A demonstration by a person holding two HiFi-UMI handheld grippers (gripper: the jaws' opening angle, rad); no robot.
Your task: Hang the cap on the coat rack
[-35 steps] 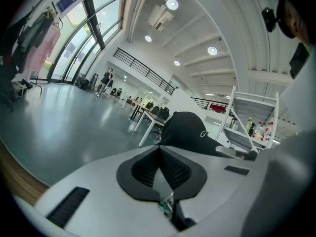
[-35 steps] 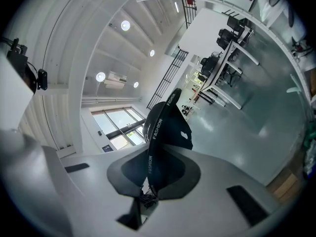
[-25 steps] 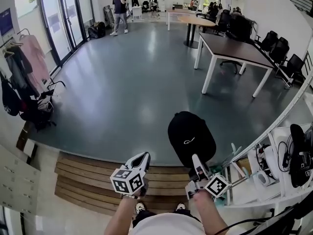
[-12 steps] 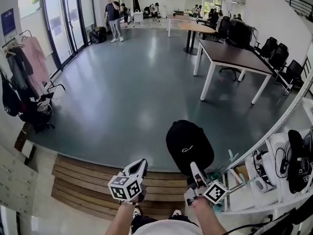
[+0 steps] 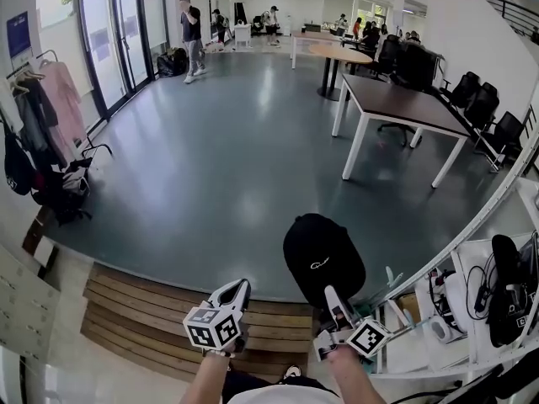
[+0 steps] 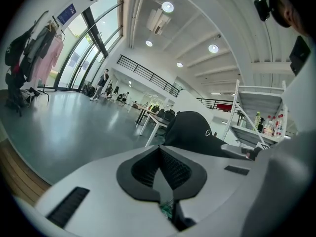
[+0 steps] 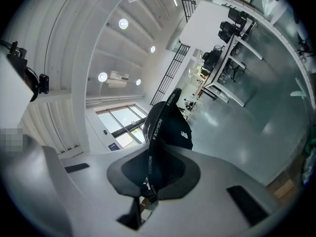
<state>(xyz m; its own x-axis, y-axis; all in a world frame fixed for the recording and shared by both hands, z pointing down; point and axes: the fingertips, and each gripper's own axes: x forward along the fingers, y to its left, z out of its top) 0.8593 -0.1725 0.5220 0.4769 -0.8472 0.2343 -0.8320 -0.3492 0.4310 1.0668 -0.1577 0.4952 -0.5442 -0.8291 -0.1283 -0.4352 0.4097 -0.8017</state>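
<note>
At lower centre, a round black fabric cap (image 5: 324,259) is held upright by its lettered rear strap, pinched in the right tool (image 5: 331,293), leaving the crown free for hooking. The left tool (image 5: 239,287) is closed and empty. The clothes-laden metal coat rack (image 5: 94,148) stands far left.

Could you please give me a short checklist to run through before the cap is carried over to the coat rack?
1. Right gripper clamped on the cap by its strap: ok.
2. Left gripper free, jaws together with nothing between them: ok.
3. Cap apart from the left gripper: ok.
4. Coat rack in sight, far left by the glass doors: ok.
5. Free hook on the rack: cannot tell, clothes cover it.
6. Wooden steps lie just ahead: mind footing, not ok.
</note>
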